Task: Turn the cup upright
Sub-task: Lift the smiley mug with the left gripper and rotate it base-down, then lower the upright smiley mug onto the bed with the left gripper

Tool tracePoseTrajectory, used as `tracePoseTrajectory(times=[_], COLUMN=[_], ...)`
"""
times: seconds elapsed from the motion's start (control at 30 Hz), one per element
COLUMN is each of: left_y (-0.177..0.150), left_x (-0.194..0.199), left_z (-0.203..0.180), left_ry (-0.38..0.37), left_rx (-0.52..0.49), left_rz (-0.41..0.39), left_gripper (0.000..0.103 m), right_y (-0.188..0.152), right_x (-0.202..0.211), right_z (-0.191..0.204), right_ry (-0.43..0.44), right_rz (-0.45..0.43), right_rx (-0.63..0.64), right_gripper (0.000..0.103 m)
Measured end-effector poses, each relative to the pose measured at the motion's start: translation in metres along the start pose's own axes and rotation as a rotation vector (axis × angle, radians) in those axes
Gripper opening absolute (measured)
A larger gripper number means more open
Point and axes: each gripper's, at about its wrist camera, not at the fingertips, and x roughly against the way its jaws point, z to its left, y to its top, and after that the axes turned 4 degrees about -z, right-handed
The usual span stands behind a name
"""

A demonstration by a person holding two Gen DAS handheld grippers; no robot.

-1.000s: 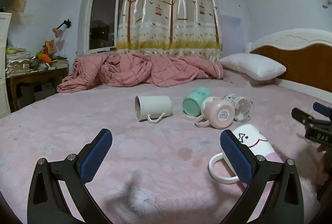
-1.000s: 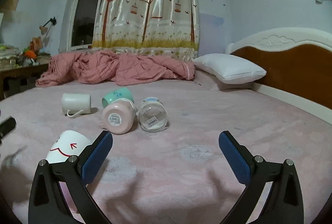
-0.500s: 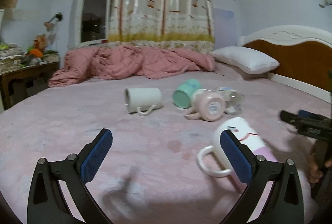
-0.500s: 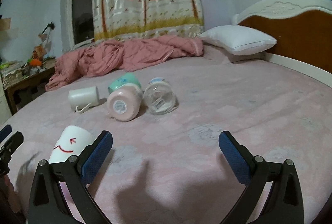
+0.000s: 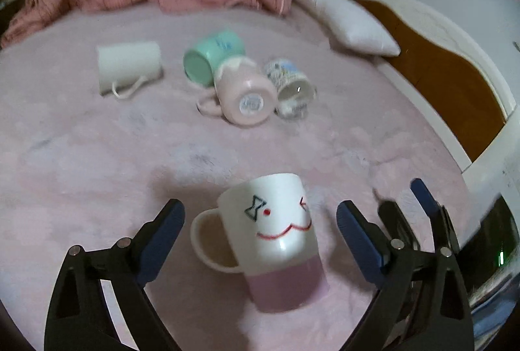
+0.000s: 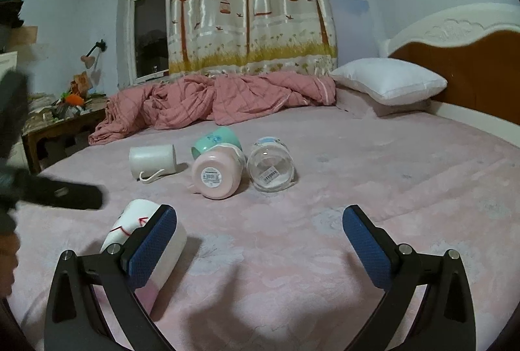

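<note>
A white mug with a drawn face and a pink band (image 5: 276, 237) lies on its side on the pink bed, handle to the left. My left gripper (image 5: 260, 230) is open and hangs over it, one finger on each side, not touching. In the right wrist view the same mug (image 6: 146, 240) lies partly behind my right gripper's left finger. My right gripper (image 6: 260, 240) is open and empty, low over the bedspread. It also shows in the left wrist view (image 5: 412, 204), right of the mug.
Further back lie a white mug (image 5: 128, 65), a mint cup (image 5: 211, 58), a pink mug (image 5: 243, 94) and a clear glass cup (image 5: 291, 84), all on their sides. A pink quilt (image 6: 211, 104), a white pillow (image 6: 386, 81) and the headboard (image 6: 471, 65) stand behind.
My left gripper has moved right and tilted down, so the face mug now lies between its fingers. My right gripper has shifted slightly; the mug now sits behind its left finger.
</note>
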Motion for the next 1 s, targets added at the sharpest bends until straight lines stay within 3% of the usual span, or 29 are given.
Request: tracePoseTrajectory(times=[0.13, 0.27, 0.47, 0.53, 0.8, 1.0], left_y=[0.006, 0.0, 0.002, 0.005, 0.023, 0.037], left_x=[-0.027, -0.045, -0.049, -0.049, -0.022, 0.003], left_z=[-0.006, 0.004, 0.01, 0.011, 0.007, -0.014], left_ry=[0.051, 0.014, 0.019, 0.013, 0.061, 0.098], left_rx=[0.003, 0.111, 0.159, 0.153, 0.113, -0.044], left_rz=[0.132, 0.212, 0.222, 0.223, 0.112, -0.032], left_gripper=[0.093, 0.083, 0.082, 0.077, 0.076, 0.075], right_y=[-0.001, -0.001, -0.005, -0.007, -0.008, -0.006], right_x=[0.001, -0.004, -0.007, -0.011, -0.008, -0.001], right_z=[0.005, 0.002, -0.006, -0.006, -0.003, 0.01], right_ry=[0.014, -0.008, -0.016, -0.011, -0.007, 0.008], right_rz=[0.021, 0.063, 0.112, 0.135, 0.131, 0.099], right_rx=[0.018, 0.006, -0.022, -0.02, -0.012, 0.044], right_gripper=[0.103, 0.103, 0.103, 0.103, 0.103, 0.103])
